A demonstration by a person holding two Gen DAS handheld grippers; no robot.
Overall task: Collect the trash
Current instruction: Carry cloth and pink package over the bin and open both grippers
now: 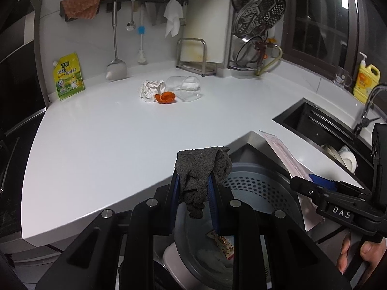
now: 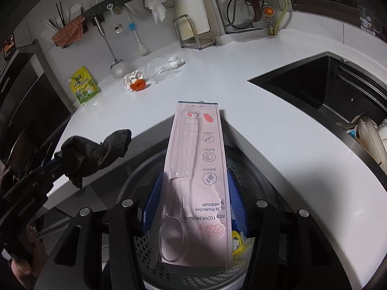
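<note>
We see a dark grey crumpled cloth [image 1: 203, 171] pinched between the blue-padded fingers of the left hand-held gripper [image 1: 193, 181], hanging just above the grey trash bin [image 1: 256, 186] with its perforated inner rim. In the right wrist view the same cloth [image 2: 94, 154] shows to the left of the bin [image 2: 244, 171], off the worktop edge. The right hand-held gripper [image 2: 193, 193] is clamped on a pink toothbrush package [image 2: 196, 169], a long flat card with a clear blister, held over the bin's mouth with its far end reaching toward the worktop [image 2: 278, 91]. In the left wrist view that package [image 1: 287, 157] leans up to the right of the bin, beside the right hand-held gripper [image 1: 314, 183].

Inside the bin we make out a small printed wrapper [image 1: 222, 241] and some pale scraps; a yellow scrap [image 2: 238, 239] shows beneath the package.

Farther from the bin, toward the back of the white worktop [image 1: 108, 133], lie a crumpled white tissue [image 1: 151, 89], an orange crumpled wrapper [image 1: 165, 96] touching it, and a clear plastic cup [image 1: 185, 88] on its side with more tissue within. Left of the bin, by the wall, stands a yellow-green seasoning pouch [image 1: 69, 76]. Right of the bin is the dark sink [image 1: 321, 123] with dishes in it, and a yellow dish-soap bottle [image 1: 365, 82] behind.
</note>
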